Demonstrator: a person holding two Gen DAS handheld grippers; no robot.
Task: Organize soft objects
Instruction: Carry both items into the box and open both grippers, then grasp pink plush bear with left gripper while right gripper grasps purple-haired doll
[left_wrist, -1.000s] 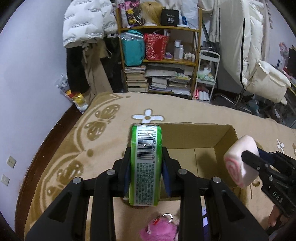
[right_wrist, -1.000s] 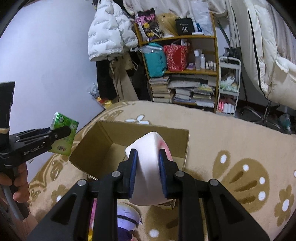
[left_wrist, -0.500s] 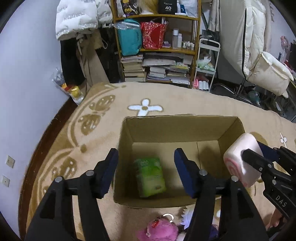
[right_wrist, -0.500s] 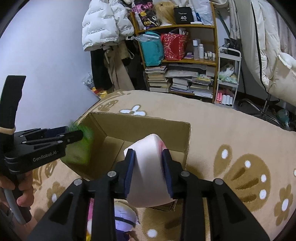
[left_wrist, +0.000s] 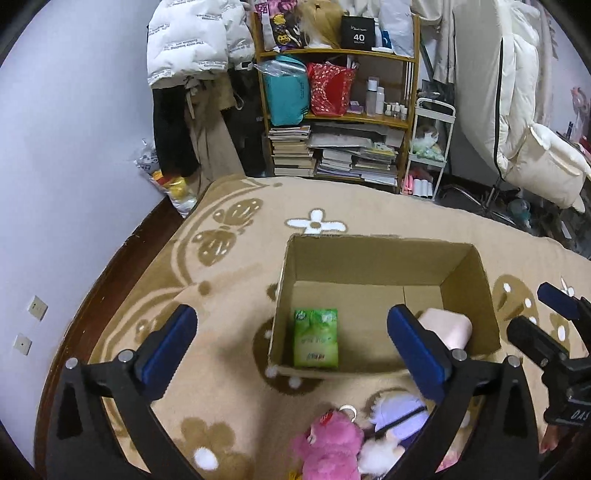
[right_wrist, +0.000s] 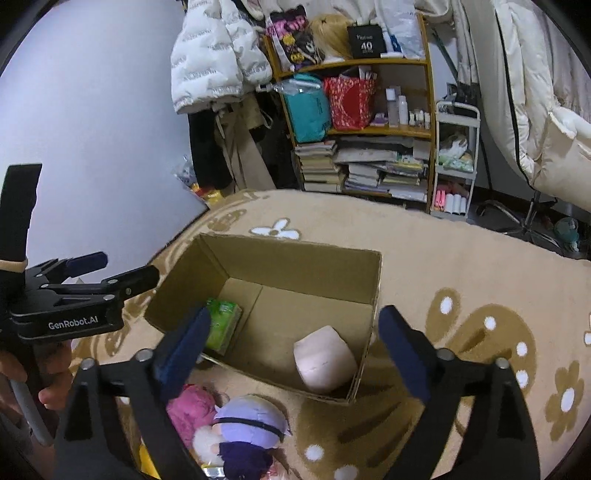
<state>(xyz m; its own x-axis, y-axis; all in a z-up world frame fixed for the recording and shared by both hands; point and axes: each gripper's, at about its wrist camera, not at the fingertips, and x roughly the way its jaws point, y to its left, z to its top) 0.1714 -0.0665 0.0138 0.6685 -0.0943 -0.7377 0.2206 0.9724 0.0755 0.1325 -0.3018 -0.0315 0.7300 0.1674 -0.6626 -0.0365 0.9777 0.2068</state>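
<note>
An open cardboard box (left_wrist: 380, 254) (right_wrist: 295, 254) stands on the beige rug. A green tissue pack (left_wrist: 316, 338) (right_wrist: 222, 325) lies on its floor at the left. A pink-white roll plush (left_wrist: 447, 328) (right_wrist: 325, 363) lies in its right near corner. My left gripper (left_wrist: 291, 347) is open and empty above the box's near-left edge; it also shows in the right wrist view (right_wrist: 122, 271). My right gripper (right_wrist: 295, 354) is open and empty above the box's near side; it also shows in the left wrist view (left_wrist: 546, 317). A pink plush (left_wrist: 327, 443) (right_wrist: 192, 410) and a purple-haired doll (left_wrist: 395, 421) (right_wrist: 247, 432) lie on the rug in front of the box.
A wooden shelf (left_wrist: 343, 110) with bags, bottles and stacked books stands at the back, with a white cart (left_wrist: 428, 155) beside it. Coats hang at the back left (left_wrist: 195, 48). A white padded chair (left_wrist: 535, 155) is at the right. A wall runs along the left.
Both grippers opened. The green tissue pack dropped from the left gripper into the box, then the roll plush dropped from the right gripper into the box's right corner.
</note>
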